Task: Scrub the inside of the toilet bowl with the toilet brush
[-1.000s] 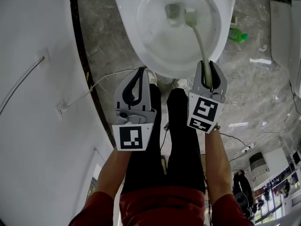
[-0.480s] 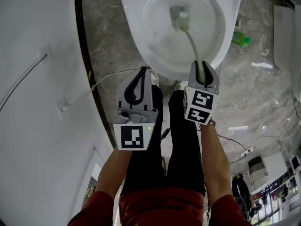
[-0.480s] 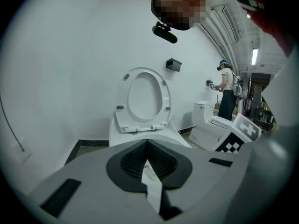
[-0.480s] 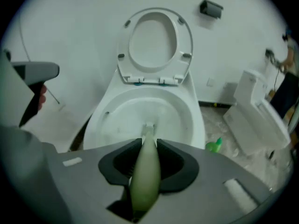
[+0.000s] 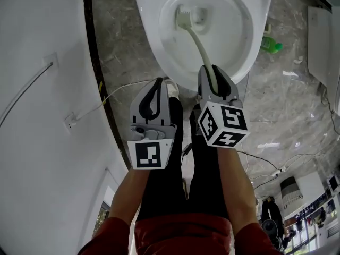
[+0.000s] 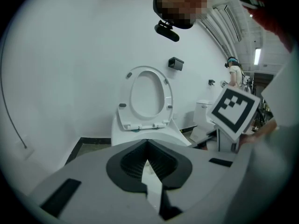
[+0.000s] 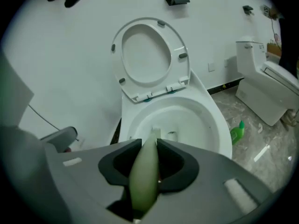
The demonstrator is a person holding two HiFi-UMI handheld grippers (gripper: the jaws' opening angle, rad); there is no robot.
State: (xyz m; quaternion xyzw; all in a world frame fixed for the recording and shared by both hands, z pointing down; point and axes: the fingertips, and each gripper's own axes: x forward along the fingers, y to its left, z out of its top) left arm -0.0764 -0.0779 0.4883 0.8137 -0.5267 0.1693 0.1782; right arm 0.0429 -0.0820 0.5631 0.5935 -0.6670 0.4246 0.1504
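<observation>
The white toilet bowl (image 5: 241, 33) fills the top of the head view, its seat and lid (image 7: 147, 55) raised against the wall. My right gripper (image 5: 212, 74) hangs over the bowl's near rim, shut on the pale green handle of the toilet brush (image 5: 199, 44). The brush head (image 5: 183, 19) rests low on the bowl's left inner side, next to the drain. From the right gripper view the handle (image 7: 144, 181) runs out between the jaws to the brush head (image 7: 155, 133). My left gripper (image 5: 158, 89) stays shut and empty left of the bowl, and the jaws (image 6: 148, 158) meet in its own view.
A green bottle (image 5: 270, 45) lies on the marble floor right of the bowl. A white wall with a thin cable (image 5: 114, 92) runs along the left. A second toilet (image 7: 266, 90) stands at the right. My legs and shoes are just below the bowl.
The right gripper swung left along the near rim, and the brush head slid from the bowl's right of centre across to its left inner side. The left gripper held still.
</observation>
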